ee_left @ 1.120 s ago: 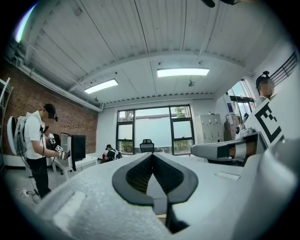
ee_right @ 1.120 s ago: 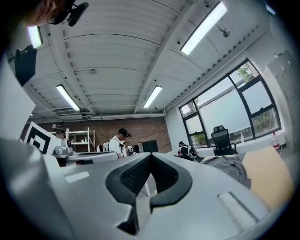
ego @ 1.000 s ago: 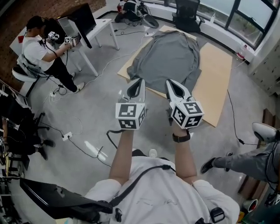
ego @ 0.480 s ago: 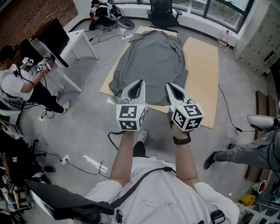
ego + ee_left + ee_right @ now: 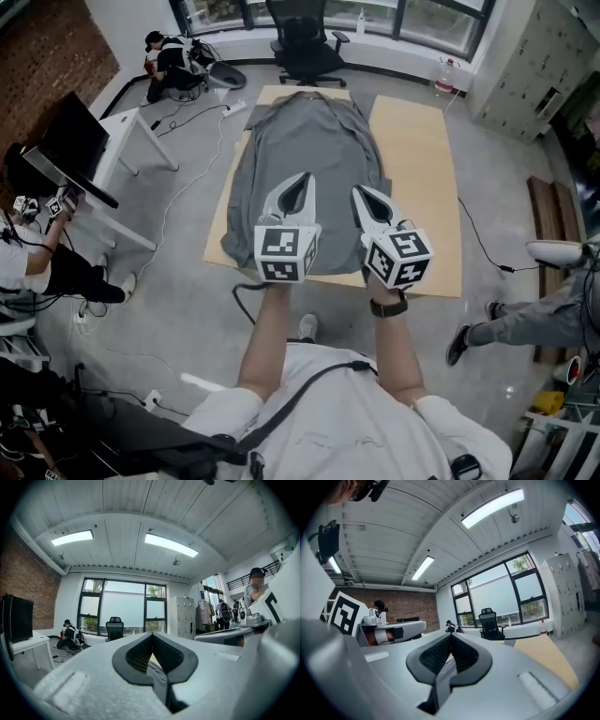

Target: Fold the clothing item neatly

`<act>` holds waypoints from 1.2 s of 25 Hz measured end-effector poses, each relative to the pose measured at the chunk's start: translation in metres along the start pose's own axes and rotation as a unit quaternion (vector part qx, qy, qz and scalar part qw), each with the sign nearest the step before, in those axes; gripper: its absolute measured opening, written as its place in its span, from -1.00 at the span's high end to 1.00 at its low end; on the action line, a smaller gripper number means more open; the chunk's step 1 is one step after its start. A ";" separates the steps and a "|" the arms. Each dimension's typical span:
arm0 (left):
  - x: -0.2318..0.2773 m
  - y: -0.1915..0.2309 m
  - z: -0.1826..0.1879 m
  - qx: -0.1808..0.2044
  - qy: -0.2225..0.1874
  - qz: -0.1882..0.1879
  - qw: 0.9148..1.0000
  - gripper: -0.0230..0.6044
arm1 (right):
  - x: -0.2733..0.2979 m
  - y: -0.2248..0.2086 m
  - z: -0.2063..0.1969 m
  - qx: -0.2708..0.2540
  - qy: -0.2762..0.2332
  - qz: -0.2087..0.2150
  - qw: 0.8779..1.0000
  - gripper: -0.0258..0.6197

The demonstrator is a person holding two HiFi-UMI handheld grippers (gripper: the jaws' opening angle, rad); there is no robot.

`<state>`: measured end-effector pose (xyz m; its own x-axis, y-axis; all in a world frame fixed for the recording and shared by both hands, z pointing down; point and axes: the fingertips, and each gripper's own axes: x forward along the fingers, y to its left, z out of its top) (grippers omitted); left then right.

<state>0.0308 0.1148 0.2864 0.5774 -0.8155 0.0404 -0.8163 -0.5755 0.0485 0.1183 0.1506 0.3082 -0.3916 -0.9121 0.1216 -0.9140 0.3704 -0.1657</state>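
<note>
Ahead, grey shirt (image 5: 309, 150) spread flat beyond left tool (image 5: 300, 180), right tool (image 5: 362, 192), both clenched empty

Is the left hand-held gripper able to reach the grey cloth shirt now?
Probably, once lowered: nothing stands between the left hand-held gripper and the grey cloth shirt, though its jaws are shut.

Grey shirt (image 5: 305, 159) flat on tan board (image 5: 417, 169)

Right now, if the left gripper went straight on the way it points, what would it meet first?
Probably the chair by the window; the left gripper is held level, so it should pass above the shirt. Depth is unclear.
</note>
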 end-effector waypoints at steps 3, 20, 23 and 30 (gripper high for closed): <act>0.016 0.022 -0.002 -0.002 0.005 -0.013 1.000 0.92 | 0.026 -0.001 0.002 0.000 0.003 -0.014 1.000 0.92; 0.100 0.117 -0.047 -0.024 0.048 0.026 0.998 0.92 | 0.151 -0.029 -0.021 0.002 0.045 0.019 0.999 0.92; 0.125 0.128 -0.042 -0.019 0.048 0.036 0.998 0.92 | 0.182 -0.044 -0.011 0.007 0.040 0.035 0.999 0.92; 0.185 0.150 -0.047 -0.019 0.062 0.061 0.996 0.92 | 0.234 -0.080 -0.008 0.027 0.044 0.064 0.997 0.92</act>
<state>0.0161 -0.1189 0.3482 0.4737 -0.8638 0.1718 -0.8805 -0.4684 0.0728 0.0989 -0.0910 0.3579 -0.5147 -0.8379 0.1817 -0.8498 0.4705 -0.2377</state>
